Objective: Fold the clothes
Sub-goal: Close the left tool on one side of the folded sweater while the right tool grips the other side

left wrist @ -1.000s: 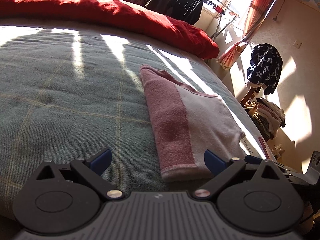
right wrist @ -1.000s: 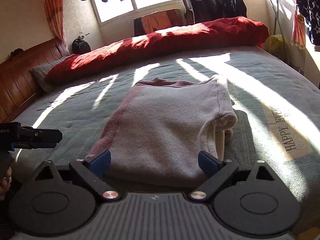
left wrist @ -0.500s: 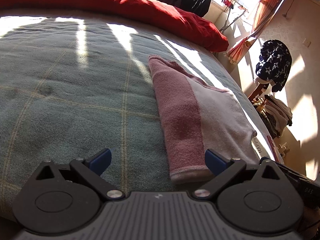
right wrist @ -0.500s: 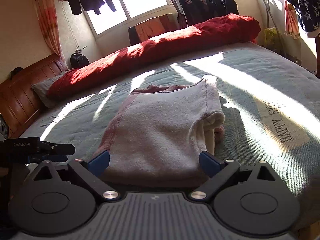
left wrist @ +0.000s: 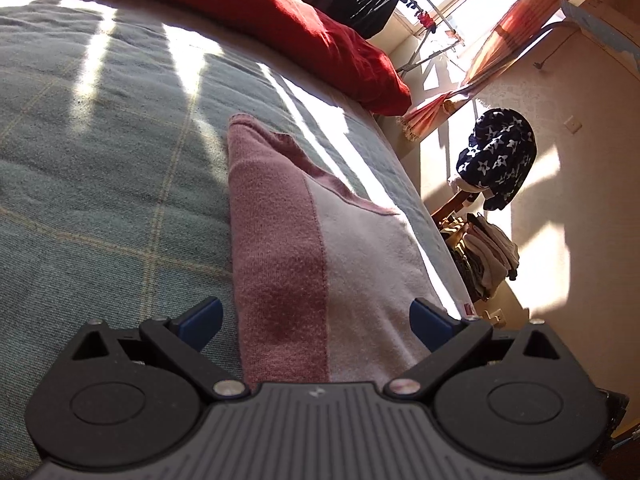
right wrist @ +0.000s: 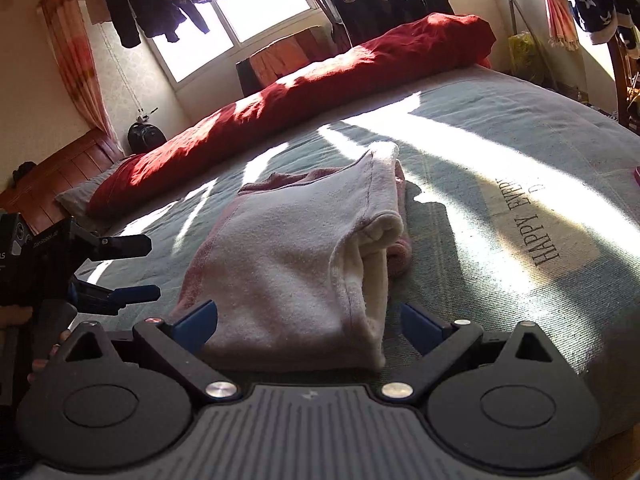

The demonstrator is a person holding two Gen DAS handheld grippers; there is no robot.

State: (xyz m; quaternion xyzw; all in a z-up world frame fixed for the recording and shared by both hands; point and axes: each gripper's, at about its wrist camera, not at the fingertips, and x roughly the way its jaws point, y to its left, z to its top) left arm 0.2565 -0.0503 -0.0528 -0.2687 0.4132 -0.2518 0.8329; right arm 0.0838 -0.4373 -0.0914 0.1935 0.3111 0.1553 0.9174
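Pink sweater (left wrist: 320, 264) lying part-folded on bed (left wrist: 100, 184), near its edge. Left claw (left wrist: 316, 320) released, spread across near hem, holding nothing. Right claw (right wrist: 308, 322) also released, straddling same bundle, empty. Best bet imo: pinch both near corners through all layers, lift evenly, fold away toward red duvet (right wrist: 304, 88). Long axis runs from claws toward duvet; open cuff (right wrist: 380, 236) faces right.

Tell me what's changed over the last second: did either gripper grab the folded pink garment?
No grab. Both the left gripper and right gripper moved closer to the folded pink garment, jaws open around its near edge. The garment stayed folded on the bed.
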